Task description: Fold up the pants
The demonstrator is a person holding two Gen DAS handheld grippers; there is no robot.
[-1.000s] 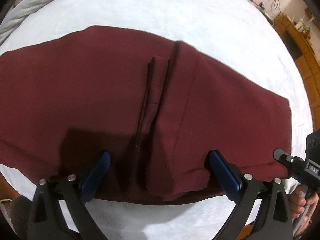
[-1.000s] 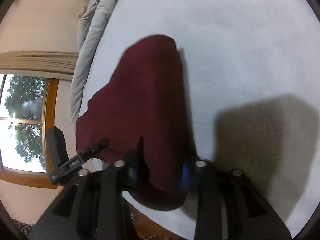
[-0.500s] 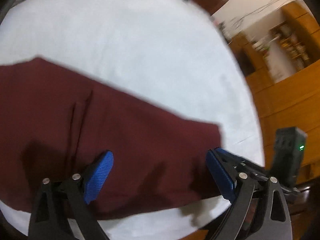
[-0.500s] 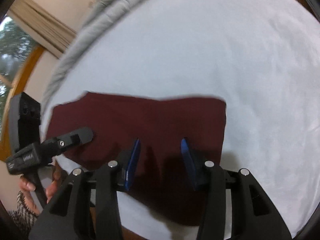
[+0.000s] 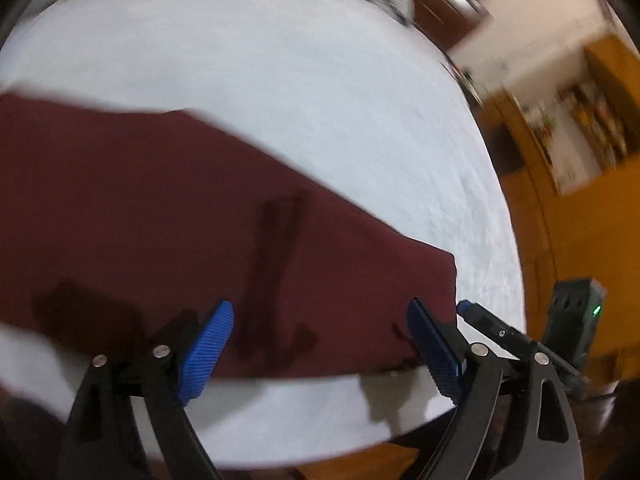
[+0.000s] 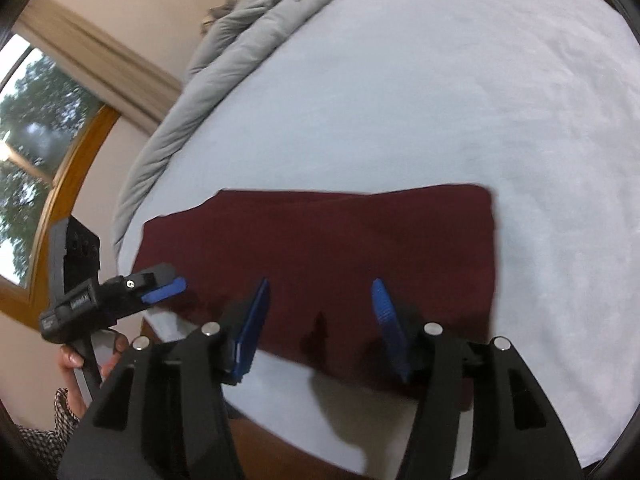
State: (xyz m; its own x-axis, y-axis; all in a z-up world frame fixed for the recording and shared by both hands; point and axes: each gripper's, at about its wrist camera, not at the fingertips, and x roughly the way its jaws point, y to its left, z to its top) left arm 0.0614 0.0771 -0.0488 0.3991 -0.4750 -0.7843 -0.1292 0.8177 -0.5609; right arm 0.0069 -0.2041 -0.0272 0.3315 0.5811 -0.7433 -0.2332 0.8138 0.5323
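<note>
The maroon pants [image 5: 168, 216] lie folded flat as a long rectangle on the white bed sheet [image 5: 280, 80], near its front edge; they also show in the right wrist view [image 6: 340, 240]. My left gripper [image 5: 320, 340] is open and empty, raised just above the pants' near edge. My right gripper [image 6: 320, 316] is open and empty, above the pants' near edge too. The left gripper also shows in the right wrist view [image 6: 160, 292], at the pants' left end. The right gripper's body shows at the right in the left wrist view [image 5: 520, 340].
A grey duvet [image 6: 248, 28] is bunched along the far side of the bed. A window [image 6: 28, 128] with a wooden frame is on the left. Wooden furniture [image 5: 580, 160] stands to the right of the bed. The bed's front edge [image 6: 320, 448] is close under the grippers.
One second ago my right gripper was shut on the pants' edge; it has let go and opened. Both grippers have pulled back and up, and the pants now lie flat.
</note>
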